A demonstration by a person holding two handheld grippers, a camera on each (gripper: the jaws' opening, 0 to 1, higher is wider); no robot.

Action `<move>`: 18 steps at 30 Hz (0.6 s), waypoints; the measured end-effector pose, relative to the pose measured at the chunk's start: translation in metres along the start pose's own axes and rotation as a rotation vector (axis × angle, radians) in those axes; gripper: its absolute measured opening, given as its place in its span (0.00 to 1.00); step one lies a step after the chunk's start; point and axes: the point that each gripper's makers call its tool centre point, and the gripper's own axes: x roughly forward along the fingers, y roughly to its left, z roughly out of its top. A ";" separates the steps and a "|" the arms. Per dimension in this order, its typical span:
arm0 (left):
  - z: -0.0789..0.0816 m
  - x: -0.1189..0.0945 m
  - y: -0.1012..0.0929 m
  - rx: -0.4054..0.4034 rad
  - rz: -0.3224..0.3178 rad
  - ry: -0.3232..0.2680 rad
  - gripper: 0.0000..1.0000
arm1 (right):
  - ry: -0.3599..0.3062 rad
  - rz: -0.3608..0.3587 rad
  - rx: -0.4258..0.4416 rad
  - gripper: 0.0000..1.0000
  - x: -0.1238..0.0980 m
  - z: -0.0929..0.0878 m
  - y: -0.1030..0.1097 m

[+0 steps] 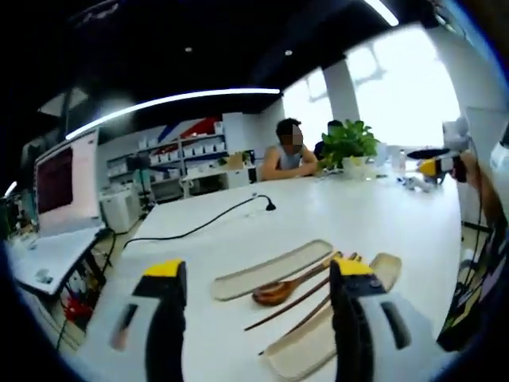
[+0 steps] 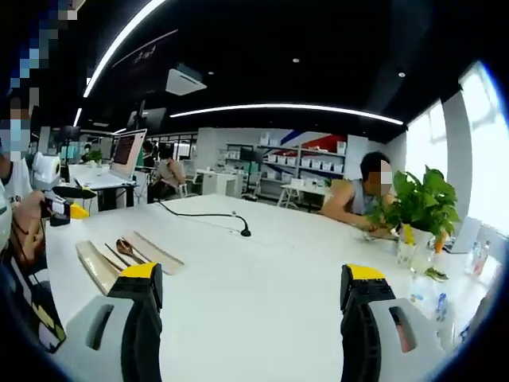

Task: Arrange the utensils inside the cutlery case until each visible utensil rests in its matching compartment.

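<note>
- Left gripper view looks down across a white tabletop (image 1: 374,215); the left tool (image 1: 258,274) has its two yellow-tipped jaws spread well apart, with nothing between them.
- Between and just beyond those jaws lie the two beige halves of the cutlery case: one tray (image 1: 270,269) further off, the other tray (image 1: 318,334) nearer the right jaw, which partly covers it.
- Between the two trays lies a wooden spoon (image 1: 280,290), its bowl toward the left, touching the tabletop.
- Beside the spoon, dark wooden chopsticks (image 1: 286,309) lie slanted along the same line; a further utensil end shows near the right jaw, too small to identify.
- A black cable (image 1: 199,227) runs across the tabletop beyond the trays.
- At the far end stands a potted plant (image 1: 350,143), with a seated person (image 1: 288,151) behind the tabletop.
- Right gripper view shows the right tool (image 2: 253,298) with jaws wide apart and empty, over bare tabletop.
- There the trays and spoon lie well off to the left, near the other tool held in a hand (image 2: 32,227).
</note>
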 end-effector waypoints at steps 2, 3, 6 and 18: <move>-0.001 0.001 0.000 0.011 -0.012 0.011 0.75 | 0.010 0.020 -0.010 0.96 0.006 0.000 0.005; -0.001 0.002 0.001 0.020 -0.020 0.018 0.75 | 0.016 0.032 -0.017 0.96 0.009 0.000 0.007; -0.001 0.005 0.003 0.049 -0.042 0.038 0.75 | 0.030 0.067 -0.037 0.95 0.018 0.001 0.016; -0.014 0.018 0.004 0.184 -0.128 0.161 0.64 | 0.078 0.166 -0.063 0.93 0.049 -0.002 0.041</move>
